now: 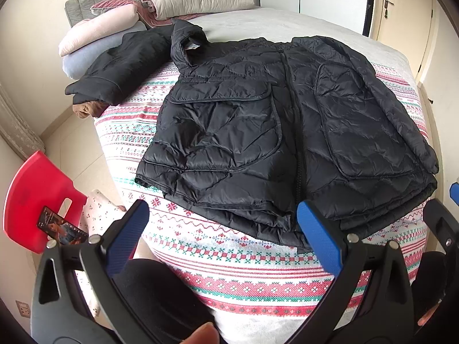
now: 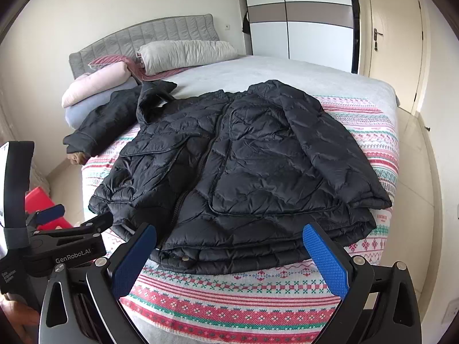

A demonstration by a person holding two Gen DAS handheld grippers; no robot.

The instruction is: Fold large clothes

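A black puffer jacket [image 1: 258, 120] [image 2: 243, 157] lies front up on the bed, zipped, hem toward me. One sleeve [image 1: 114, 68] [image 2: 100, 123] stretches out to the left, reaching the bed's edge. The other sleeve [image 1: 381, 86] [image 2: 330, 143] lies folded over the jacket's right side. My left gripper [image 1: 223, 212] hovers open just short of the hem near the zipper, with nothing between its blue pads. My right gripper [image 2: 229, 230] is open too, above the hem's right half, holding nothing. Each gripper shows at the edge of the other's view: the left gripper [image 2: 77, 218] and the right gripper [image 1: 447, 203].
A patterned red, green and white blanket [image 1: 243, 281] [image 2: 229, 301] covers the near half of the bed. Rolled bedding and pillows [image 1: 198, 0] [image 2: 183, 54] lie by the grey headboard. A red stool [image 1: 34, 200] with a phone on it stands on the floor at left. A brown cloth [image 1: 86, 109] peeks from under the outstretched sleeve.
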